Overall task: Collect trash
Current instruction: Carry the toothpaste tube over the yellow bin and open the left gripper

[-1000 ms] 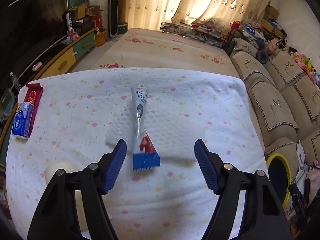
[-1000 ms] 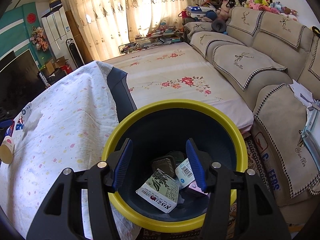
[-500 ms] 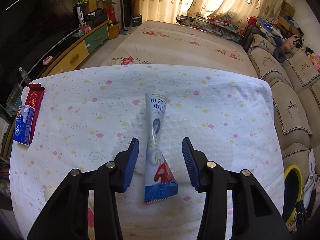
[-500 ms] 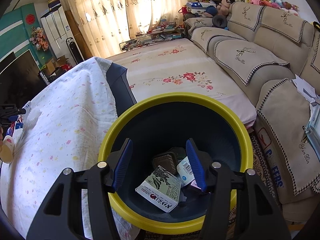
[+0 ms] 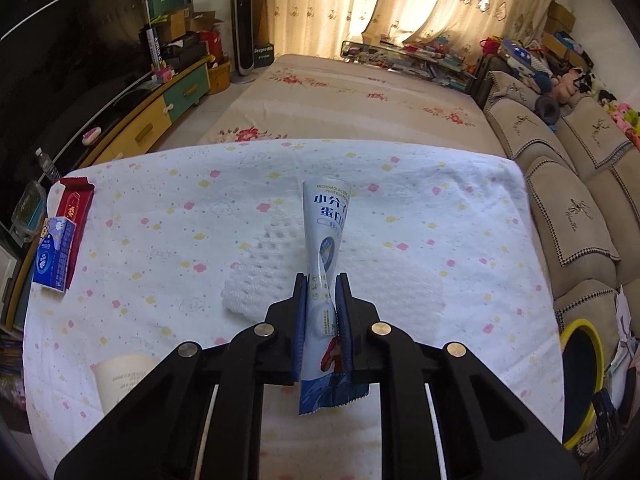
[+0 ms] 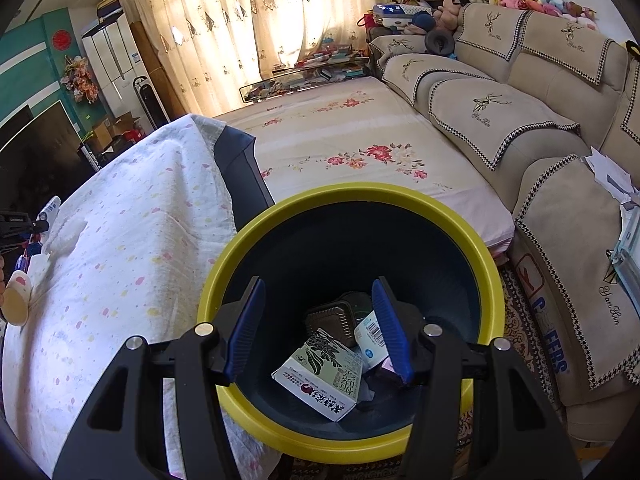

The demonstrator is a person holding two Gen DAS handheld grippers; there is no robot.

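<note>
Our left gripper point(image 5: 322, 280) pinches the blue-white sachet point(image 5: 325, 236) above the foam sheet point(image 5: 264, 276) on the flowered tablecloth point(image 5: 160, 240). Our right gripper point(image 6: 316, 316) hangs spread and empty over the yellow-rimmed bin point(image 6: 352, 200); a carton point(image 6: 320, 376) lies at its 6 o'clock.

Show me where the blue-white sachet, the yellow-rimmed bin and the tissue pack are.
blue-white sachet point(image 5: 326, 216), left wrist view, printed upper half.
yellow-rimmed bin point(image 6: 352, 194), right wrist view, far rim.
tissue pack point(image 5: 54, 256), left wrist view, blue front face.
</note>
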